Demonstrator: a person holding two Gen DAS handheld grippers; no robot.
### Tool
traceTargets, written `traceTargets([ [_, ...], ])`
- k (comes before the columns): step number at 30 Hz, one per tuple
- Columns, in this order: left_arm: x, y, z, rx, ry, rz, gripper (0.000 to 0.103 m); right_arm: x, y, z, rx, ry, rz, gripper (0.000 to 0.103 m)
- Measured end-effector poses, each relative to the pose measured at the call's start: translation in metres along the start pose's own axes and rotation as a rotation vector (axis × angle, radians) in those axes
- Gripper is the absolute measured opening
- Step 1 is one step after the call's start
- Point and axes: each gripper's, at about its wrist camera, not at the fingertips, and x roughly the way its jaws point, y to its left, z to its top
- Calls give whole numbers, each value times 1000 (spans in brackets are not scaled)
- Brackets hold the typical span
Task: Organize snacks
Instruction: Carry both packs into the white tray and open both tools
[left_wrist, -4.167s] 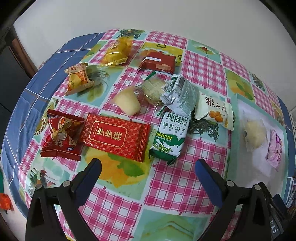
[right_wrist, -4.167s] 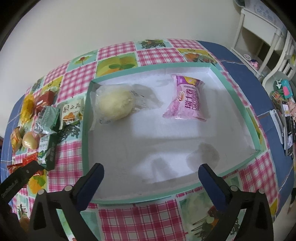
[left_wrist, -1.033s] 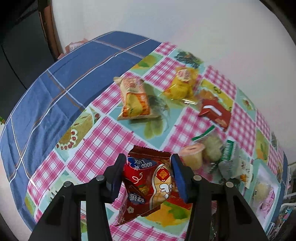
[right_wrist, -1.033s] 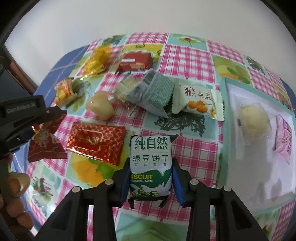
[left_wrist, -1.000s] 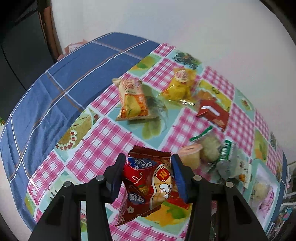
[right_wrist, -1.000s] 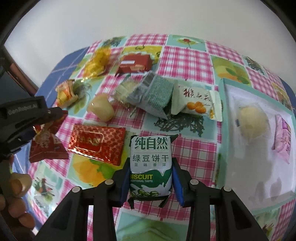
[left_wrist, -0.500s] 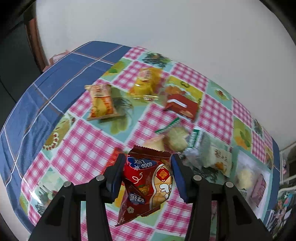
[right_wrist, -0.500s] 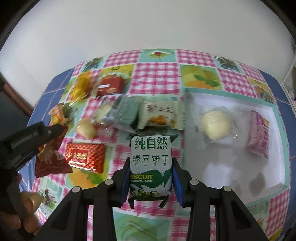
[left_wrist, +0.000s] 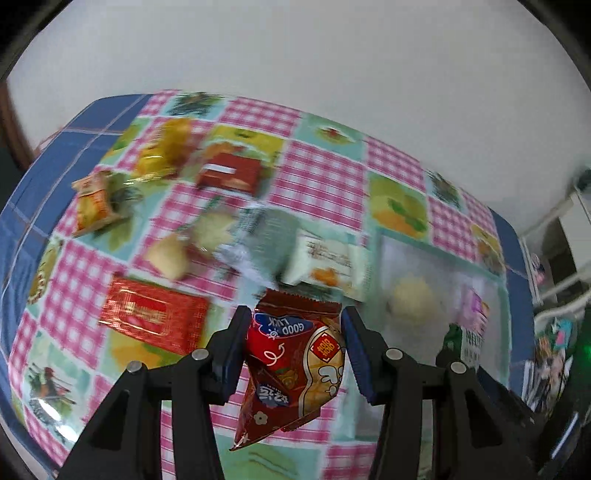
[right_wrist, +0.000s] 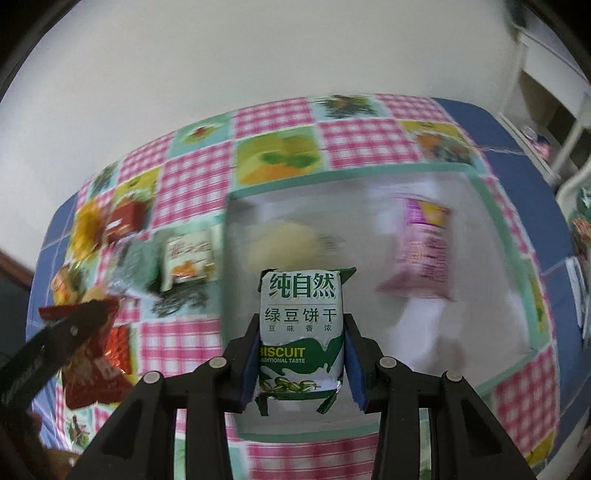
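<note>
A checked cloth covers the desk below a white wall. The left gripper clasps a red snack packet. The right gripper clamps a green biscuit pack above the white tray.

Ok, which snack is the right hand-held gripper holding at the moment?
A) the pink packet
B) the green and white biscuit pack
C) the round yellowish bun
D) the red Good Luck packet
B: in the right wrist view the green and white biscuit pack sits clamped between the pads of the right hand-held gripper, over the white tray where the pink packet lies.
</note>
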Motion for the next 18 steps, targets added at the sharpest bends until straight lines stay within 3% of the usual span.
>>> traceTargets([
  [7, 15, -44, -17, 76, 73, -98, 52, -1, -52, 6, 92, -9, -65, 42],
  [18, 23, -101, -42, 223, 98, -172, 52, 0, -99, 5, 157, -12, -121, 42],
])
